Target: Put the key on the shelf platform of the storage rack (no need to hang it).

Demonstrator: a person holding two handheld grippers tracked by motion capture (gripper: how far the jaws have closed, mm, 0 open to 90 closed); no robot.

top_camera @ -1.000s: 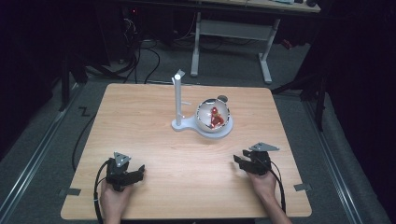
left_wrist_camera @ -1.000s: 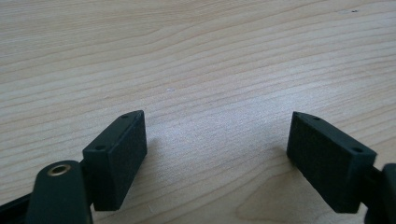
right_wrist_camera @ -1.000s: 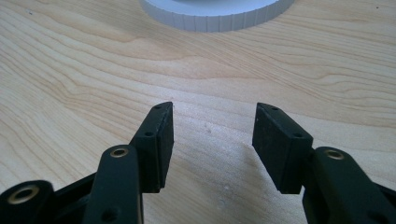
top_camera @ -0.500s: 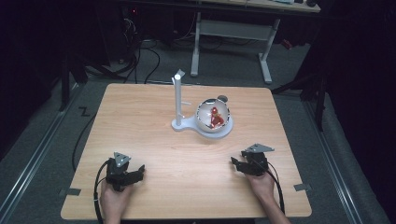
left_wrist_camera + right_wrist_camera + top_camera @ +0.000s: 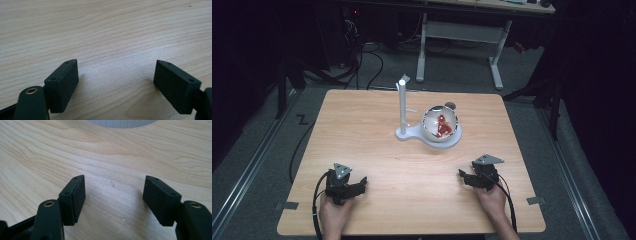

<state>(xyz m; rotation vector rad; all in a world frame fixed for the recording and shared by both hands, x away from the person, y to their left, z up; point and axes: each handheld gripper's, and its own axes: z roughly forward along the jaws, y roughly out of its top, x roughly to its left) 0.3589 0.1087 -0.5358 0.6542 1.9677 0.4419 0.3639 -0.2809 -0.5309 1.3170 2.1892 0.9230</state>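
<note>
A: Left to right, quick. Left gripper (image 5: 360, 185) sits near the front-left corner of the tabletop (image 5: 362, 130), jaws spread wide, bare wood between the pads (image 5: 62, 83). Holds nothing.

B: Centre?

A: White stand (image 5: 404, 131) with an upright post, a bit behind the middle of the tabletop. Just right of the post sits a clear globe (image 5: 440, 124) on the stand's round base, something red inside; too small to tell what. Small dark disc (image 5: 450, 105) behind it, towards the back edge.

B: Right side?

A: Right gripper (image 5: 463, 176) near the front-right corner, aimed towards the centre. Its jaws have just been opening and now stand wide apart, nothing between them, just tabletop. In the right gripper view a white curved edge (image 5: 120, 123) shows at the top, probably the stand's base.

B: So the globe is the thing to go for. How does it handle?

A: Guessing: stiff, smooth, likely glass or hard plastic, so slippery and breakable. Round, so flat pads get little contact and it can squirt out. Probably not heavy, but can't tell.

B: Where to take it?

A: Across its widest part, pads level on opposite sides, gentle squeeze. Or maybe support it with both grippers. Both are well apart from it now. Watch the post beside it on the approach.
</note>
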